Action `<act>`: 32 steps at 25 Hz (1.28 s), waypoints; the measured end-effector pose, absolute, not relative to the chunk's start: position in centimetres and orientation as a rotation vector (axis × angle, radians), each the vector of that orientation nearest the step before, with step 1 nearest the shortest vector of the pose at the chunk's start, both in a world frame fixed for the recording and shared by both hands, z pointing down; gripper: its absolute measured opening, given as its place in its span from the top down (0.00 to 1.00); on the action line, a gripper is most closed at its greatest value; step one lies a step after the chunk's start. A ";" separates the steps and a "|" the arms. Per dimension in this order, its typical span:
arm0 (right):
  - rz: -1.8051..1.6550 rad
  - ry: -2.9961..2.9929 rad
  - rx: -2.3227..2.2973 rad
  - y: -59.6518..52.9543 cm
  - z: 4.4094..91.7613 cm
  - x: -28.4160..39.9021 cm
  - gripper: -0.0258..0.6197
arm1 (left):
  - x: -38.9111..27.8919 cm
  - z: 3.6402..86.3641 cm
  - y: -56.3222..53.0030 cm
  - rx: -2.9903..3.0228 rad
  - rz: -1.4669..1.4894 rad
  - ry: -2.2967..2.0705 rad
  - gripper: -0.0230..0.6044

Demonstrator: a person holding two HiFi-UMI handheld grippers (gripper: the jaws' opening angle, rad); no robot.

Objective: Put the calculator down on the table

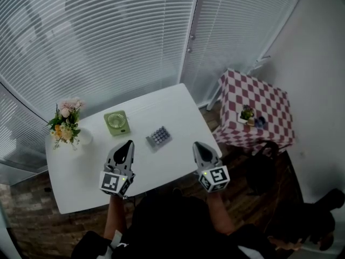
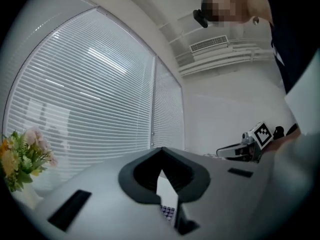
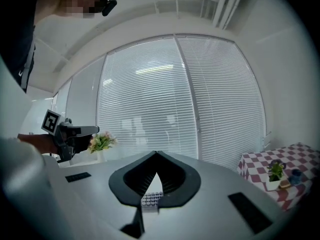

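Left tongs (image 1: 128, 144): closed, empty, on your side of calculator (image 1: 159, 137).
Right tongs (image 1: 198, 145): closed, empty.
Calculator: flat on tabletop (image 1: 178, 117), apparently released.

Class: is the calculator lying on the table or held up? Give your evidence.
Lying flat. The calculator rests keys-up on the white table, apart from the left gripper and right gripper, both shut and empty.
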State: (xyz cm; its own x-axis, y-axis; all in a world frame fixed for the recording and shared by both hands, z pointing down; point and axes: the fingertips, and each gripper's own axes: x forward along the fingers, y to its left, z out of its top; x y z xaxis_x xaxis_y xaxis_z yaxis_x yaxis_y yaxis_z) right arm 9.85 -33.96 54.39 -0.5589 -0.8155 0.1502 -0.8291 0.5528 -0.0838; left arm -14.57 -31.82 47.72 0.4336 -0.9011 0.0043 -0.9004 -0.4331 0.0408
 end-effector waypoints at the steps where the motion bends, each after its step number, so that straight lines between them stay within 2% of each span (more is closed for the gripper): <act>1: 0.221 -2.682 1.424 -34.0 54.4 9.9 0.95 | -14.4 47.7 -31.8 2.636 -0.026 -1.641 0.95; 10: 0.136 -2.634 1.436 -34.0 54.1 9.6 0.95 | -13.7 47.2 -31.1 2.739 0.108 -1.681 0.95; 14: 0.031 -2.642 1.447 -34.2 53.1 9.5 0.95 | -14.0 47.3 -31.3 2.698 0.046 -1.664 0.95; 20: 0.070 -2.650 1.464 -34.1 53.4 9.7 0.95 | -15.7 46.1 -31.2 2.651 -0.133 -1.718 0.95; 32: 0.093 -2.681 1.435 -34.1 52.6 8.9 0.95 | -15.5 46.2 -31.2 2.664 -0.126 -1.686 0.95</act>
